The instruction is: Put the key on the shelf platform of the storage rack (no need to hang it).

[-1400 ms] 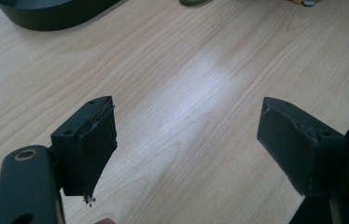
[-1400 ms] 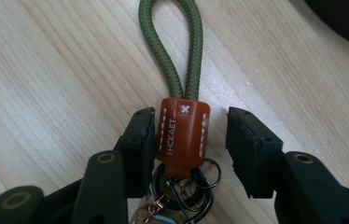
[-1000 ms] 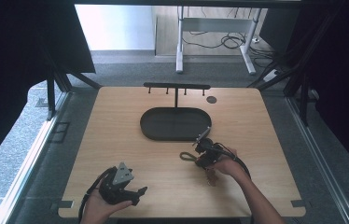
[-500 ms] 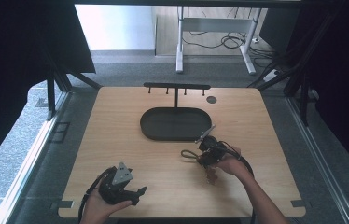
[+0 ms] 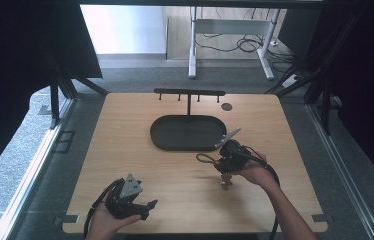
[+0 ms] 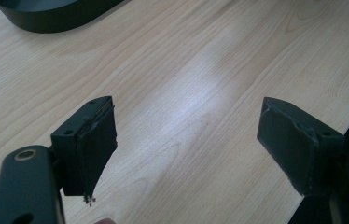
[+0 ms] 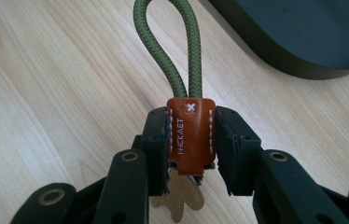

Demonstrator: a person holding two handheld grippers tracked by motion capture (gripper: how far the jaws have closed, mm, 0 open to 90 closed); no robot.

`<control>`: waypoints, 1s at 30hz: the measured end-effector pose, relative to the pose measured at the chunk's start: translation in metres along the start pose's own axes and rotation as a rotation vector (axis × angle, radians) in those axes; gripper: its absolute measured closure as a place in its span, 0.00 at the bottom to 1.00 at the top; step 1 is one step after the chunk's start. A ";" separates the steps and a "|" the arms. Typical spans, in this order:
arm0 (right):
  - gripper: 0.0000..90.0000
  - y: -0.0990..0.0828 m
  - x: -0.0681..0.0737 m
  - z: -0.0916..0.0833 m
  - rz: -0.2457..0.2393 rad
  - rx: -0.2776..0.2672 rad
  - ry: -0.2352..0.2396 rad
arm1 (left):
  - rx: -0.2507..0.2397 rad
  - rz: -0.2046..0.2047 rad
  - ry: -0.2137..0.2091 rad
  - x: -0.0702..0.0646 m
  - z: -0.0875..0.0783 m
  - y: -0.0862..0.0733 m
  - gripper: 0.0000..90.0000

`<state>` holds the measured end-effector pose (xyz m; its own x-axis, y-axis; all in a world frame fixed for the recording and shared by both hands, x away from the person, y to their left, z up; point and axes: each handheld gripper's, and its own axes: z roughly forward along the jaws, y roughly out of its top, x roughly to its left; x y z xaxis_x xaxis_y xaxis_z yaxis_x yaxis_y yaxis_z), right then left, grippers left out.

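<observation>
A keychain has an olive-green rope loop (image 7: 165, 42) and a brown leather tab (image 7: 190, 140). My right gripper (image 7: 191, 122) is shut on that tab, and a brass key (image 7: 182, 198) hangs below the jaws. From the high view, the right gripper (image 5: 222, 161) is just right of centre, with the rope loop (image 5: 203, 158) sticking out to its left and the key (image 5: 225, 183) dangling over the table. My left gripper (image 5: 147, 206) rests near the front left, held in a hand. Its jaws stand wide apart over bare wood, left gripper (image 6: 186, 135) open and holding nothing.
A black oval tray (image 5: 159, 141) lies in the middle of the wooden table, just behind the right gripper; its rim also appears as tray (image 7: 275, 51) and tray (image 6: 46, 21). Behind it stands a black T-shaped hook rack (image 5: 189, 93). A small dark disc (image 5: 226, 106) sits at the back right.
The right hand has shifted slightly to the right and back toward the tray with the keychain held. The left gripper has stayed put.
</observation>
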<state>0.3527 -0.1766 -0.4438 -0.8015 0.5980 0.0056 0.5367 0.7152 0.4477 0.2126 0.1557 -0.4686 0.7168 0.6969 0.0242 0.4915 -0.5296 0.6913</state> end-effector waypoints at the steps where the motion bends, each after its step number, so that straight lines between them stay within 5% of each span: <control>1: 0.74 0.000 0.000 -0.002 0.000 -0.005 -0.001 | 0.000 0.000 -0.001 0.000 0.000 0.000 0.22; 30: 0.74 0.013 -0.007 -0.037 -0.010 -0.075 -0.044 | -0.003 0.003 -0.001 0.000 0.000 0.000 0.22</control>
<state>0.3556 -0.1854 -0.4048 -0.7934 0.6076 -0.0376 0.5064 0.6930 0.5131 0.2126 0.1556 -0.4683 0.7186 0.6950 0.0259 0.4880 -0.5304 0.6932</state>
